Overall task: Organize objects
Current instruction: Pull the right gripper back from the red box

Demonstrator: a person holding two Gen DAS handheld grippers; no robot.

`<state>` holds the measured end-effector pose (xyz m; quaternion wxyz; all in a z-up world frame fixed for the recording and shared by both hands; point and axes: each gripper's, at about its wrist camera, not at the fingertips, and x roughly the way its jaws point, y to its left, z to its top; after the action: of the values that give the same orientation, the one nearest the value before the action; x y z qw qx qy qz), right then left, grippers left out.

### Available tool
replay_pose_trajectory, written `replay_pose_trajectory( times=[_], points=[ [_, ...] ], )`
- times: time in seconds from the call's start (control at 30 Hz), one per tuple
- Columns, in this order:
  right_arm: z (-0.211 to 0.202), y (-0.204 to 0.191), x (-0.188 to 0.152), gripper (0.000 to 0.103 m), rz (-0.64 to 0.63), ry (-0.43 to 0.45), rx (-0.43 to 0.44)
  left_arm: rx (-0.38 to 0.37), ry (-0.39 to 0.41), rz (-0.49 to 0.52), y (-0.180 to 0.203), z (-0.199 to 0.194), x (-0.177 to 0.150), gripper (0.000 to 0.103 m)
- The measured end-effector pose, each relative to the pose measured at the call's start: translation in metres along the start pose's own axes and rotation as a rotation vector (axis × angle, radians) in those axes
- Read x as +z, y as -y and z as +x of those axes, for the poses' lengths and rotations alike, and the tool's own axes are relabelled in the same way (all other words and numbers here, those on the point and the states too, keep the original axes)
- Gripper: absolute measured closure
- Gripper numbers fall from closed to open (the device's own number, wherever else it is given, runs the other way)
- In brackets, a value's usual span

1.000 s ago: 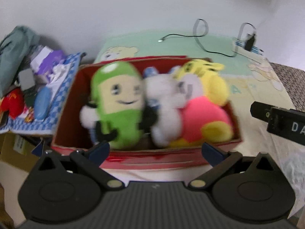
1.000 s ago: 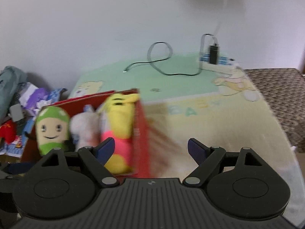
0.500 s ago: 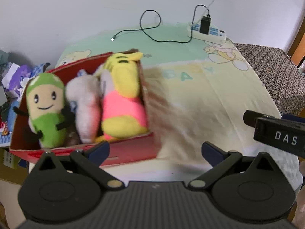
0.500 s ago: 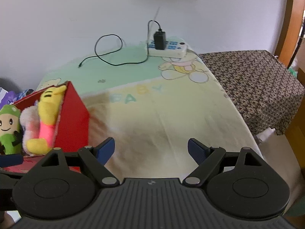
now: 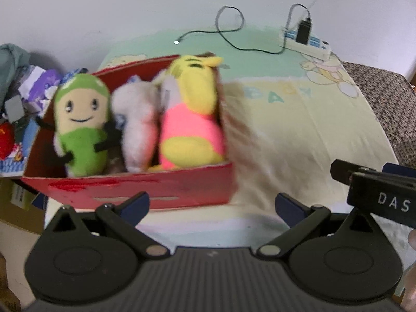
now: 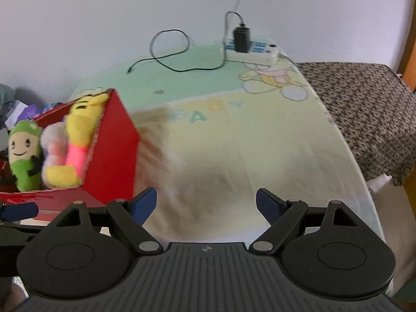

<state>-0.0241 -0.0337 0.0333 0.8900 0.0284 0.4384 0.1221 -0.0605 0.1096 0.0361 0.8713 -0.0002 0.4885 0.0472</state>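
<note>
A red cardboard box point(image 5: 145, 187) stands on the left of the bed and shows in the right wrist view point(image 6: 114, 150) too. It holds a green plush point(image 5: 80, 124), a white fluffy plush point(image 5: 137, 132) and a yellow and pink plush point(image 5: 192, 119). My left gripper point(image 5: 212, 208) is open and empty, just in front of the box. My right gripper point(image 6: 206, 204) is open and empty over the bare sheet, right of the box. Its body shows at the right edge of the left wrist view point(image 5: 379, 189).
A pale green and yellow "BABY" sheet point(image 6: 247, 143) covers the bed. A power strip with a black charger point(image 6: 247, 44) and a looped cable point(image 6: 169, 52) lie by the far wall. Clutter point(image 5: 23, 98) sits left of the box. A patterned brown cover point(image 6: 364, 109) lies on the right.
Both views have swung: the left gripper turned right then partly back toward the box, and the right gripper turned right away from it then slightly back. Both stayed open and empty.
</note>
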Motion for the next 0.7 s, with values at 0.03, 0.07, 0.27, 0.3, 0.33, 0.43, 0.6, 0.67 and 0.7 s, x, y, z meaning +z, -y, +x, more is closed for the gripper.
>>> replay_pose_trajectory(
  times=[0.03, 0.07, 0.27, 0.3, 0.33, 0.43, 0.6, 0.67, 0.7],
  points=[
    [-0.001, -0.004, 0.0, 0.017, -0.001, 0.001, 0.005, 0.001, 0.001, -0.006, -0.007, -0.001, 0.0, 0.0],
    [-0.001, -0.011, 0.0, 0.017, -0.002, 0.002, 0.007, 0.0, 0.001, -0.013, -0.013, -0.002, 0.0, 0.0],
    [-0.005, -0.05, 0.006, 0.017, -0.028, 0.018, 0.025, 0.003, 0.008, -0.033, -0.053, -0.007, 0.001, 0.0],
    [-0.006, -0.056, 0.006, 0.017, -0.028, 0.021, 0.027, 0.003, 0.008, -0.035, -0.059, -0.007, 0.001, 0.0],
    [-0.007, -0.061, 0.006, 0.017, -0.029, 0.023, 0.029, 0.003, 0.008, -0.037, -0.065, -0.007, 0.001, 0.0],
    [-0.007, -0.078, 0.006, 0.017, -0.039, 0.025, 0.03, -0.003, 0.008, -0.043, -0.083, -0.006, 0.001, 0.0],
    [-0.01, -0.104, 0.008, 0.017, -0.029, 0.041, 0.038, -0.006, 0.021, -0.033, -0.106, -0.006, 0.0, 0.0],
    [-0.011, -0.114, 0.01, 0.017, -0.029, 0.053, 0.04, -0.005, 0.021, -0.032, -0.116, -0.004, 0.001, 0.0],
    [-0.012, -0.119, 0.011, 0.017, -0.029, 0.056, 0.043, -0.003, 0.019, -0.034, -0.121, -0.003, 0.002, 0.0]
  ],
)
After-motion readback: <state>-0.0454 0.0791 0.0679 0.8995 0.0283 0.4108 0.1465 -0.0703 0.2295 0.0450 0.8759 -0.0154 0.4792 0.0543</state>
